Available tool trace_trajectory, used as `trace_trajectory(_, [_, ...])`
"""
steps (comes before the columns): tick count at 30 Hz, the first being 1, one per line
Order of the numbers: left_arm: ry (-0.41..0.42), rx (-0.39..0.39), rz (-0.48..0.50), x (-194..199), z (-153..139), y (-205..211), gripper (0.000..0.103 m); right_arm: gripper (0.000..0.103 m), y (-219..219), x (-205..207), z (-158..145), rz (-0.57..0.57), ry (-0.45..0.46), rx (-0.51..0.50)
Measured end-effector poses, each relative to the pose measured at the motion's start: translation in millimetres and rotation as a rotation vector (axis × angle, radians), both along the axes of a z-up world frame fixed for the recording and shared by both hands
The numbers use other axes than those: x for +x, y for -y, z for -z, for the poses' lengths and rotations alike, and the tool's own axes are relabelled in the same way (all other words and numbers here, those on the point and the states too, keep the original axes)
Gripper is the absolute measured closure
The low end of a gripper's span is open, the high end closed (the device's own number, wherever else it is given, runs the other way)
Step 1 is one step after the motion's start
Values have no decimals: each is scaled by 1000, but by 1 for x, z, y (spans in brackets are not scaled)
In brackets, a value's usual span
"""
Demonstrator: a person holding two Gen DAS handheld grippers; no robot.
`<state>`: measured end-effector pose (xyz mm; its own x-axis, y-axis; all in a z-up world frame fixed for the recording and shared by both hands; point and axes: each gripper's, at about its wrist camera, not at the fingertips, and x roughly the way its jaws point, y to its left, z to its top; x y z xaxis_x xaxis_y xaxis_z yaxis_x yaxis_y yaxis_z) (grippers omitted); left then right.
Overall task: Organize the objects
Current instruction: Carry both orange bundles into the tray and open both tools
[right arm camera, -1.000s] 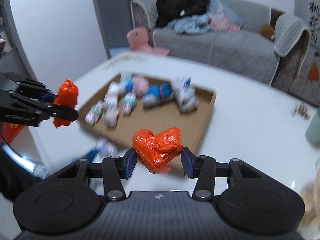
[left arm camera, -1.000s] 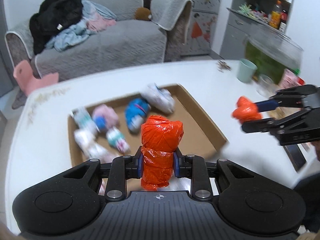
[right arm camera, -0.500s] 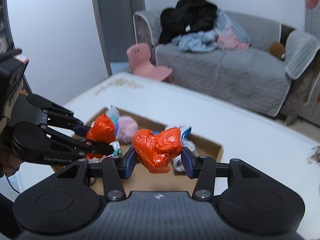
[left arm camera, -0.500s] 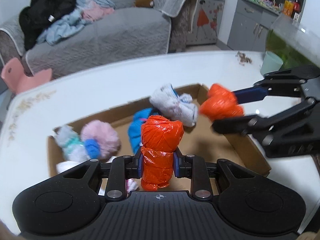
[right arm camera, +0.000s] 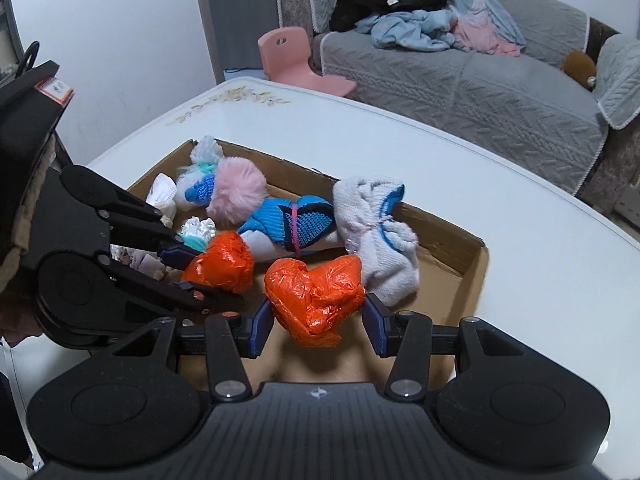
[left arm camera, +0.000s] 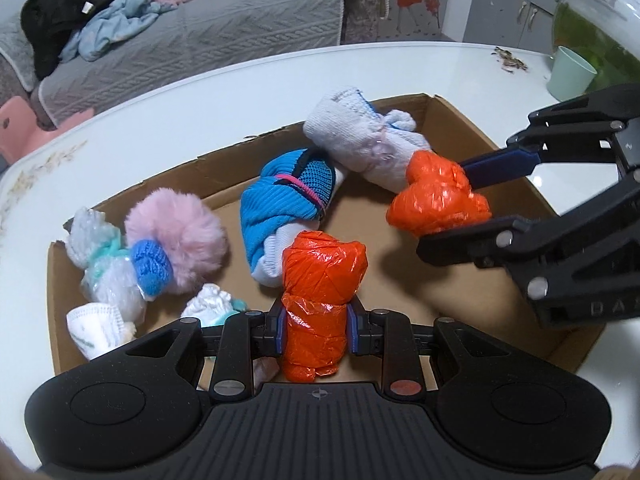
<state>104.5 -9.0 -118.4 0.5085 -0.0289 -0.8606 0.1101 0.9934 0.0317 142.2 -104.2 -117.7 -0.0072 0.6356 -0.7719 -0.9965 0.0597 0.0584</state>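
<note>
Both tongs hang over the open part of the cardboard box (left arm camera: 452, 120) on the white table (left arm camera: 200, 88), probably to drop their loads beside the sock rolls. The left tongs (left arm camera: 316, 330) are closed tight on an upright orange bundle (left arm camera: 320, 296) of crinkled plastic. The right tongs (right arm camera: 318, 318) squeeze a lumpy orange bundle (right arm camera: 316, 296), held above the box floor.

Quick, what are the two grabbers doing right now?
Left gripper: closed on an upright orange bundle.
Right gripper: closed on a crumpled orange bag.
</note>
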Motion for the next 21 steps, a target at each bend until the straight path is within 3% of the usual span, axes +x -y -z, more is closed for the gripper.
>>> trace_trajectory(7, [14, 35, 26, 6, 5, -3, 70, 59, -11, 3, 13, -31, -11, -33])
trace_trajectory(17, [23, 25, 16, 17, 7, -7, 68, 58, -18, 5, 23, -61, -32, -45])
trace_trajectory(21, [24, 9, -3, 18, 6, -10, 62, 58, -17, 2, 23, -67, -25, -44])
